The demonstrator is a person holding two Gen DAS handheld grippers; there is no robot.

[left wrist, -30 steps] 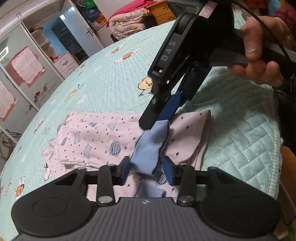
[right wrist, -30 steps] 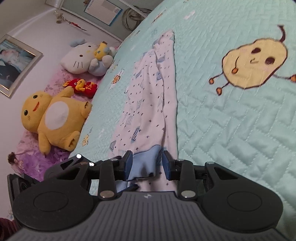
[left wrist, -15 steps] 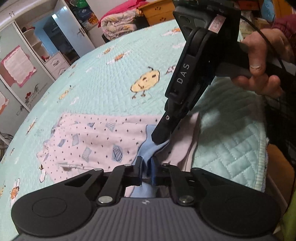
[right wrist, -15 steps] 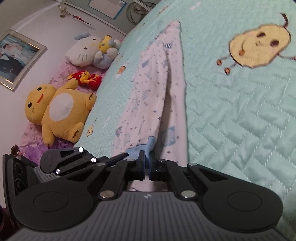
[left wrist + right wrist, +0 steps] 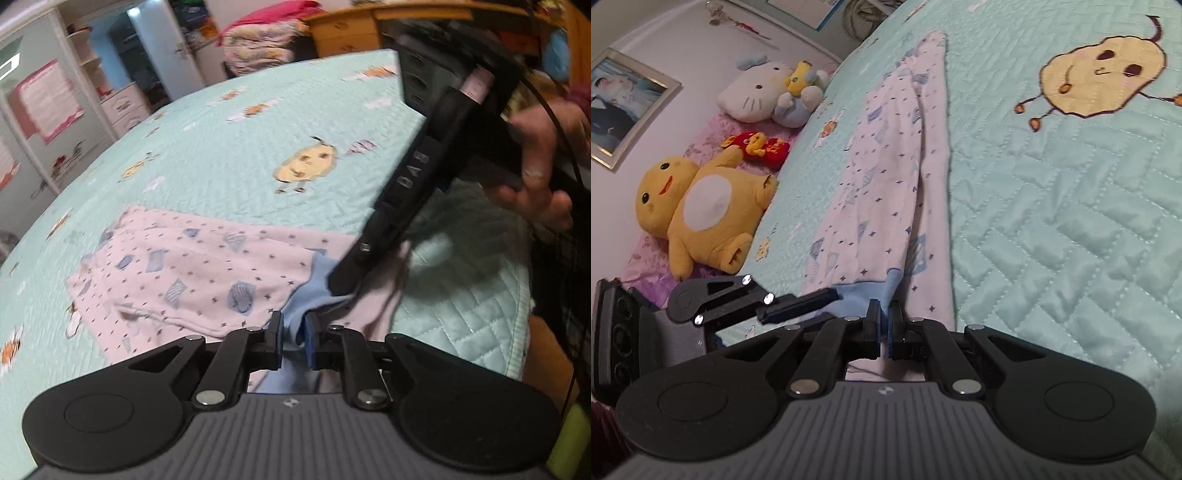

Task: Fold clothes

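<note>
Grippers, two, hand-held, both now closed down on the blue waistband (image 5: 314, 291) that a second ago sat loose between wide jaws. Left gripper (image 5: 293, 341): blue pads pinching a bunched band fold, jaws easing slightly apart, cloth between them. Right gripper (image 5: 884, 326): nearly shut on the same band, further along. Judgement: hem secured, lift-and-fold can begin. Garment (image 5: 886, 177): soft pale-pink knit trousers, small star and patch print, lying lengthwise, wrinkled, near the bed's edge. Bedspread (image 5: 1052, 229): mint quilted cotton, herringbone stitching, cartoon appliqué.
</note>
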